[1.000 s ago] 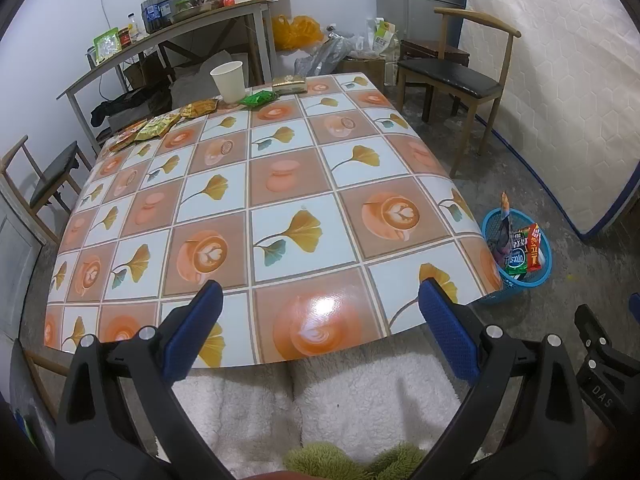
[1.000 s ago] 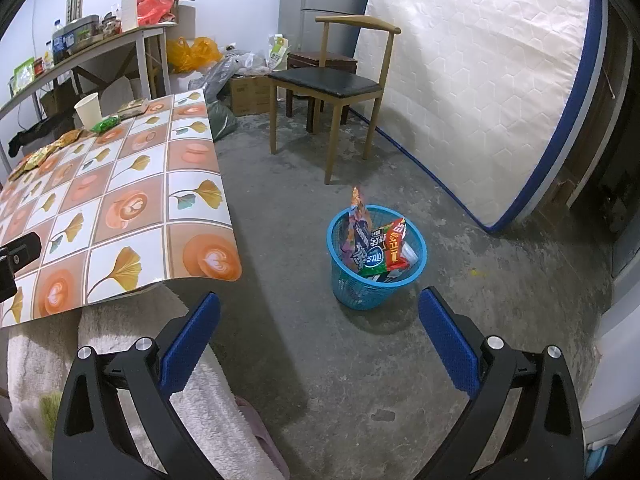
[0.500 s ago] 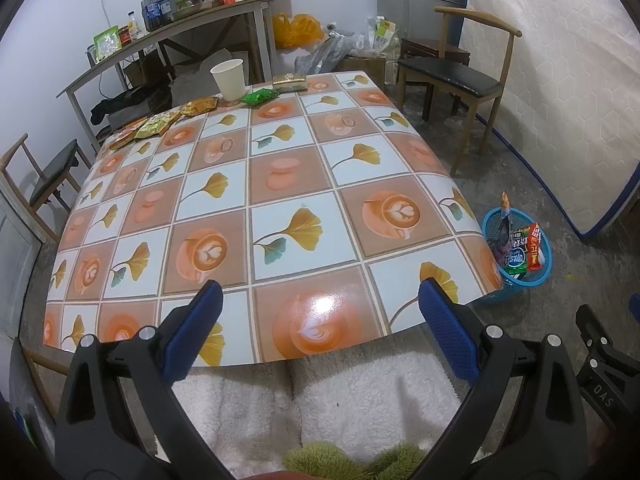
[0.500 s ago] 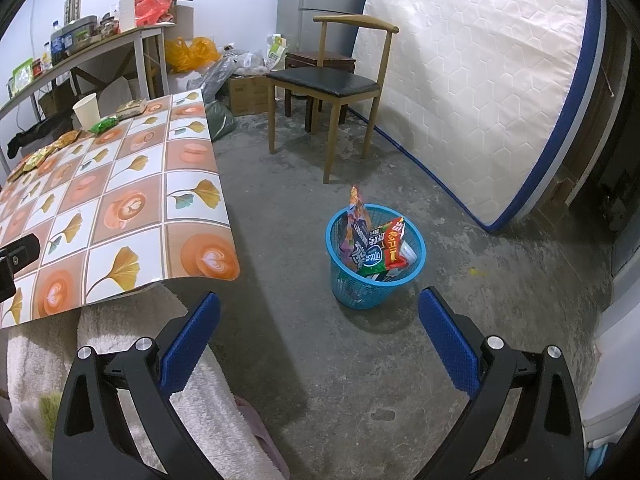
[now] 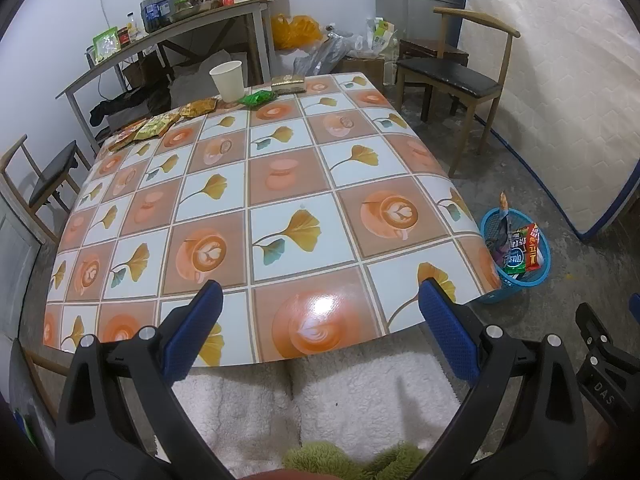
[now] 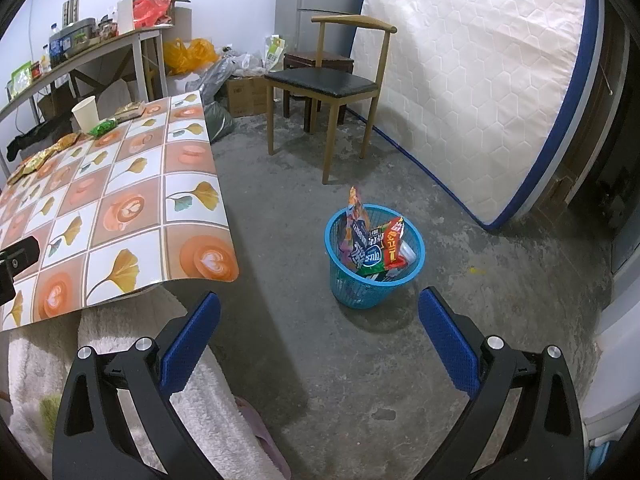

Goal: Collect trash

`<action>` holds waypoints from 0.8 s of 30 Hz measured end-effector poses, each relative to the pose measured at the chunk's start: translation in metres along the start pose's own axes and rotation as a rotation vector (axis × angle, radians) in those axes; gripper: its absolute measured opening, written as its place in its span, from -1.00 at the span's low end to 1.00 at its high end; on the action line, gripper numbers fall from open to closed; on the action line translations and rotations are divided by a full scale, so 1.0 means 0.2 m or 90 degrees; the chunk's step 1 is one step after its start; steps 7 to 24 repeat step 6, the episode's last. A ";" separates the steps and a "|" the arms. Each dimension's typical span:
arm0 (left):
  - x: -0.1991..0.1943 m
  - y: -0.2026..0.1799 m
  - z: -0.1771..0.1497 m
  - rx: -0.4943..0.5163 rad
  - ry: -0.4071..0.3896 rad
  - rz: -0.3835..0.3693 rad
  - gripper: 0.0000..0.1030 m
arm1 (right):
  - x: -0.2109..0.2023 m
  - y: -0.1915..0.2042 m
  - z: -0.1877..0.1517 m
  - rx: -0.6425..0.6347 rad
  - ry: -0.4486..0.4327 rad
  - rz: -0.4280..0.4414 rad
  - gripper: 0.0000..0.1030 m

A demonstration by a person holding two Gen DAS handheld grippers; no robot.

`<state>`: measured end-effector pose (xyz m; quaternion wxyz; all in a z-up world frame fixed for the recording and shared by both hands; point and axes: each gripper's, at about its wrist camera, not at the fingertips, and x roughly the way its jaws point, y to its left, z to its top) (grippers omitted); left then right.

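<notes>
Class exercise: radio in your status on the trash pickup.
Left gripper and right gripper open, empty. Wrappers at table's far edge; blue basket holds packets. Nothing obstructing.

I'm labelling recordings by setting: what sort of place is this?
Most likely a lived-in spare or storage room at home, used for eating. A mattress leans on the wall, a table wears a patterned oilcloth with snack wrappers, and a blue trash basket stands on bare concrete floor.

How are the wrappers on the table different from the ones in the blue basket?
The table wrappers lie flat in a row along the far edge, beside a paper cup; the basket wrappers stand upright, crammed together in the blue basket on the floor. The table ones look yellow, orange and green; the basket ones red, blue and purple. Both are snack packets.
</notes>
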<state>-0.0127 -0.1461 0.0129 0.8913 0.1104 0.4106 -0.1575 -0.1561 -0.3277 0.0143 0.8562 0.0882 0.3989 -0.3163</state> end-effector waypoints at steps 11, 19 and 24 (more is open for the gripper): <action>0.00 0.00 0.00 0.002 0.001 -0.002 0.83 | 0.00 -0.01 0.01 0.004 -0.001 -0.002 0.87; 0.00 0.00 0.00 0.002 0.001 -0.002 0.83 | 0.00 -0.01 0.01 0.004 -0.001 -0.002 0.87; 0.00 0.00 0.00 0.002 0.001 -0.002 0.83 | 0.00 -0.01 0.01 0.004 -0.001 -0.002 0.87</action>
